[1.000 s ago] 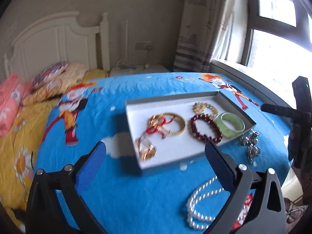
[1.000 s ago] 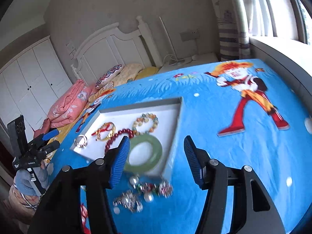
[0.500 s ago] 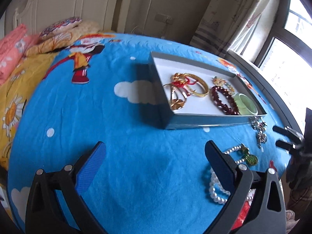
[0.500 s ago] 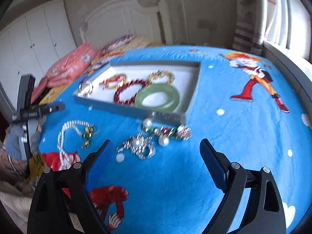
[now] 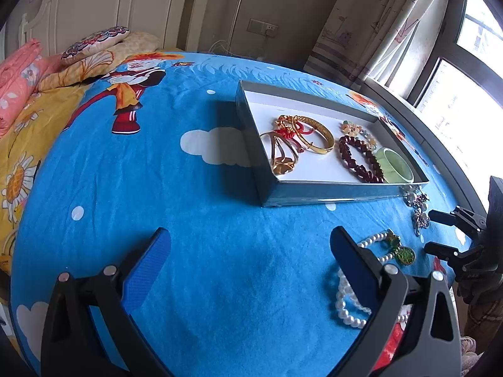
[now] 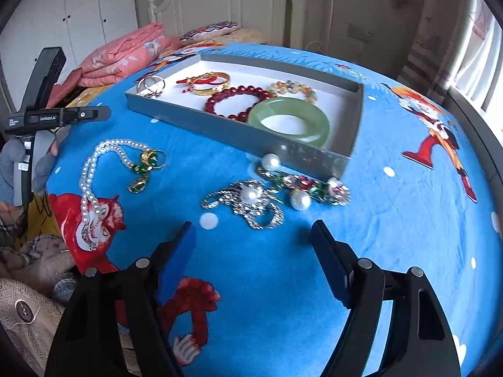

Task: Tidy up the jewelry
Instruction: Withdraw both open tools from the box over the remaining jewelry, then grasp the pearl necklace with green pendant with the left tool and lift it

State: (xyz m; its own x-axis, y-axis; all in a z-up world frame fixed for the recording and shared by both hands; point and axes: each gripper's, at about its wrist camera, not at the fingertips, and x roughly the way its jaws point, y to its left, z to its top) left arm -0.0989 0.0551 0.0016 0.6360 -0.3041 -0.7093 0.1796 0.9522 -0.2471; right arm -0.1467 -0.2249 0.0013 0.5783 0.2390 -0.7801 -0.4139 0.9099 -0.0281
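A shallow grey tray (image 5: pixel 314 192) (image 6: pixel 220 127) lies on the blue bedspread and holds gold bangles (image 5: pixel 311 132), a dark red bead bracelet (image 6: pixel 235 102), a green jade bangle (image 6: pixel 290 121) and a pale bead bracelet (image 6: pixel 292 89). Outside it lie a pearl necklace with green pendants (image 6: pixel 94 169) (image 5: pixel 352 298) and silver brooches with pearls (image 6: pixel 251 204). My right gripper (image 6: pixel 253 226) is open just short of the brooches, with nothing between its fingers. My left gripper (image 5: pixel 248 235) is open over bare bedspread, with the necklace beside its right finger.
Folded pink bedding (image 6: pixel 125 53) and pillows (image 5: pixel 94 40) lie toward the white headboard. The bed's edge runs near a window (image 5: pixel 471 62) on the right. A person's clothing (image 6: pixel 28 282) shows at the near edge.
Both grippers have dropped lower and pulled back from the tray. The right one has opened wider and now faces the brooches. The left one has swung toward the necklace side.
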